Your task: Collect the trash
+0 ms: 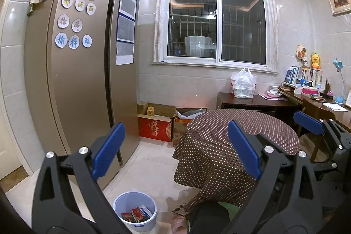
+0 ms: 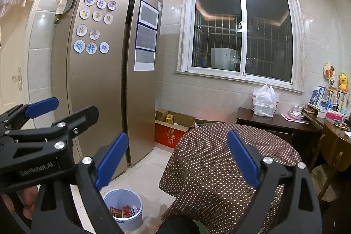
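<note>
A small white round plastic waste bin (image 1: 135, 211) stands on the pale tiled floor (image 1: 153, 159) beside the bronze metal fridge (image 1: 72, 71), with red and white snack wrappers (image 1: 136, 213) lying inside it. Just beside it hangs the brown white-dotted cloth over the round worktop (image 1: 230, 142). Above, the left claw (image 1: 175, 151) and the right claw (image 2: 176, 160) both gape wide and empty.
</note>
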`<state>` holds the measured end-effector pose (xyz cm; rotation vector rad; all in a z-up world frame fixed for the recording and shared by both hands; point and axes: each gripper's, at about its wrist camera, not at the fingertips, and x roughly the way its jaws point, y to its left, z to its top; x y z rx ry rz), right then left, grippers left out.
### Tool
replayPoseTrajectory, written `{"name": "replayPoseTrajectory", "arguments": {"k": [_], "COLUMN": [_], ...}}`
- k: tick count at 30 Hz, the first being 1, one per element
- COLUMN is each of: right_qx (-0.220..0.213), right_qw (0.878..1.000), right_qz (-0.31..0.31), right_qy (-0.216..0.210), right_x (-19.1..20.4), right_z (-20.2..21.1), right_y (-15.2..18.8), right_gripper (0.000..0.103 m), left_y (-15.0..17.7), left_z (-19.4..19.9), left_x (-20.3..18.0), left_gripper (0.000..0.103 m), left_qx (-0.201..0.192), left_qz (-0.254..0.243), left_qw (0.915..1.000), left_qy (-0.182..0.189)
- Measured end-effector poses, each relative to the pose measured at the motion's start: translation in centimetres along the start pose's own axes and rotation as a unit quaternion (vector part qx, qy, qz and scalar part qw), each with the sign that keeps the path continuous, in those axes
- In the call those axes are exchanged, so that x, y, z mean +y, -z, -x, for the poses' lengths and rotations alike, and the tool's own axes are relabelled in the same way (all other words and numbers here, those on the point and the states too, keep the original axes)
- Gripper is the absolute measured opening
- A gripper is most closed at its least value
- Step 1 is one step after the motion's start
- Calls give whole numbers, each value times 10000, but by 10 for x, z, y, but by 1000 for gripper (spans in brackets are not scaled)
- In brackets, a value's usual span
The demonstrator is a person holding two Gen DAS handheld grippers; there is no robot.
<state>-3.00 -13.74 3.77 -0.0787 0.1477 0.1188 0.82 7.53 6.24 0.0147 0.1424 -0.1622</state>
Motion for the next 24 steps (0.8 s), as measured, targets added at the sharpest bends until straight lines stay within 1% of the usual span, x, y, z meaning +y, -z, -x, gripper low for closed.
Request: {"name": "replayPoseTrajectory", "arguments": {"k": [8, 15, 19, 24], "right_qx": [11, 101, 180, 367], "right_qw": [10000, 9999, 9998, 9993], "right_qz": [-2, 15, 19, -9], "right_qy": [-12, -45, -40, 41], "right_x": [-1, 0, -1, -8], "right_z": [-1, -9, -16, -32], "right_y": [0, 5, 9, 19], "right_gripper": [91, 91, 91, 90], "left_y": [0, 9, 16, 29], "left_z": [0, -5, -12, -32], "left_x": [0, -1, -4, 5], "left_gripper": [93, 93, 93, 93], "left_qx": [12, 143, 271, 574], "left_qz": [11, 98, 161, 418], "left_qw": [10000, 9998, 9995, 9972], "left_qy": [5, 25, -44, -245]}}
